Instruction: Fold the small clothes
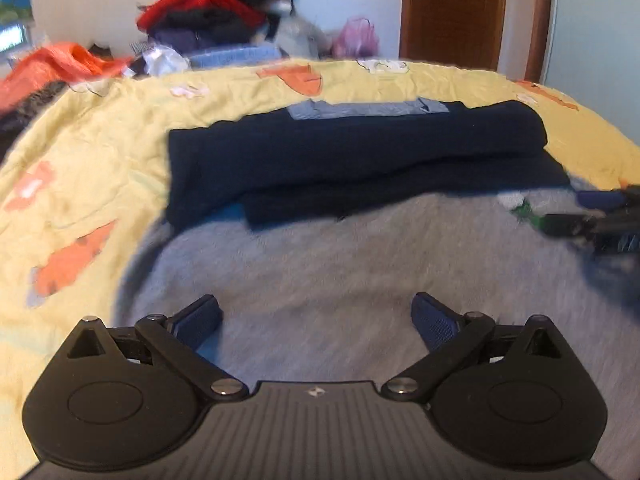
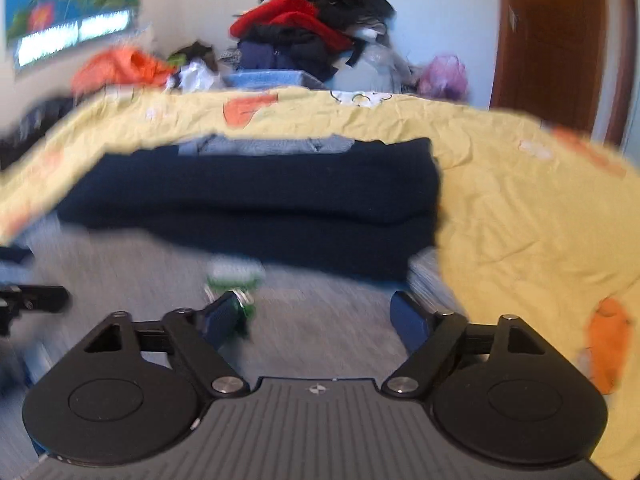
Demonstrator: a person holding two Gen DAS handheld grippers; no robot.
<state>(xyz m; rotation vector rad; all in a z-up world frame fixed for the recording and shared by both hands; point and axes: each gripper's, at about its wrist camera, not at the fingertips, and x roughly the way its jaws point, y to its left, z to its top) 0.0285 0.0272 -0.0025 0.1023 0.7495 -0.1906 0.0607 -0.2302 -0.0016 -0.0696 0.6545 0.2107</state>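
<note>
A grey garment (image 1: 360, 264) lies spread on the yellow bedsheet (image 1: 100, 152), with a small green and white print (image 1: 520, 206). Behind it sits a folded navy garment (image 1: 352, 152) with a pale blue folded piece (image 1: 360, 109) beyond. My left gripper (image 1: 316, 320) is open and empty just above the grey cloth. My right gripper (image 2: 320, 318) is open and empty over the same grey garment (image 2: 320, 320), its left finger next to the green print (image 2: 236, 280). The right gripper also shows in the left wrist view (image 1: 592, 216), and the left gripper at the right wrist view's left edge (image 2: 28, 300).
A tall heap of red, black and purple clothes (image 1: 216, 8) stands behind the bed, with an orange cloth (image 1: 60, 64) at far left and a pink bag (image 1: 356, 38). A brown door (image 1: 452, 12) is at back right. The sheet extends to the right (image 2: 520, 220).
</note>
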